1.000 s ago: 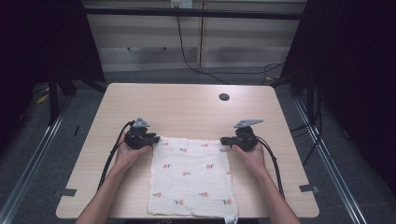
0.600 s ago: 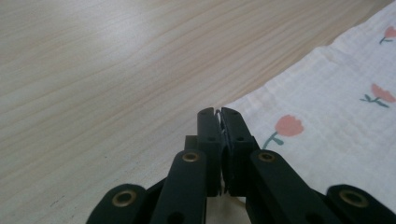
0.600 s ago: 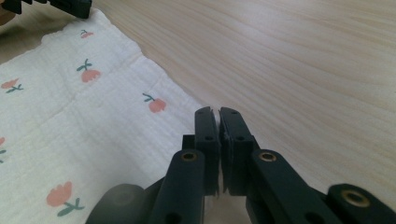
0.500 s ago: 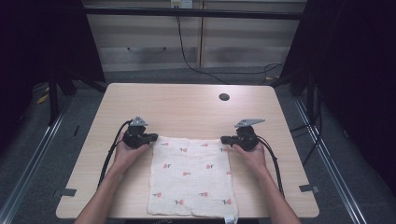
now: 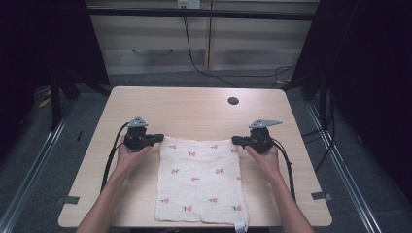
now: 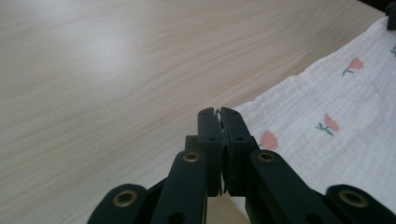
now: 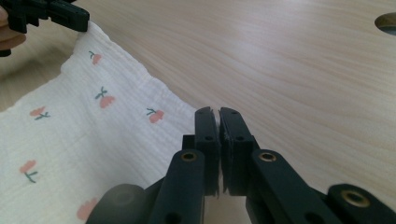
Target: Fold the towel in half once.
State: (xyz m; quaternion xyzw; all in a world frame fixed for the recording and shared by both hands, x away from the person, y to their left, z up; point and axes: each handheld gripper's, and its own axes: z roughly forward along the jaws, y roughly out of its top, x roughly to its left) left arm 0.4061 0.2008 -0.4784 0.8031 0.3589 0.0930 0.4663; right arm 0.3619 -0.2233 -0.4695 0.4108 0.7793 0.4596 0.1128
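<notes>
High view: both forearms reach forward, each tool [image 5: 156, 139] [image 5: 236, 141] clamped on a far cloth [image 5: 199, 182] corner (left just closed).

no legible text, cloth's [image 5: 200, 179] hem tag [image 5: 239, 226] perhaps too small

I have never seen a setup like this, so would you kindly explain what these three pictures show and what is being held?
A person sits at a wooden table and works a hand-held two-jaw tool in each hand. The high view looks down from above. The other two pictures come from cameras riding on each tool, looking along its black jaws. On the table lies a white cloth with small red flowers. The left tool has just closed on the cloth's far left corner; the right tool is shut on the far right corner. A dark round hole sits near the table's far edge.
</notes>
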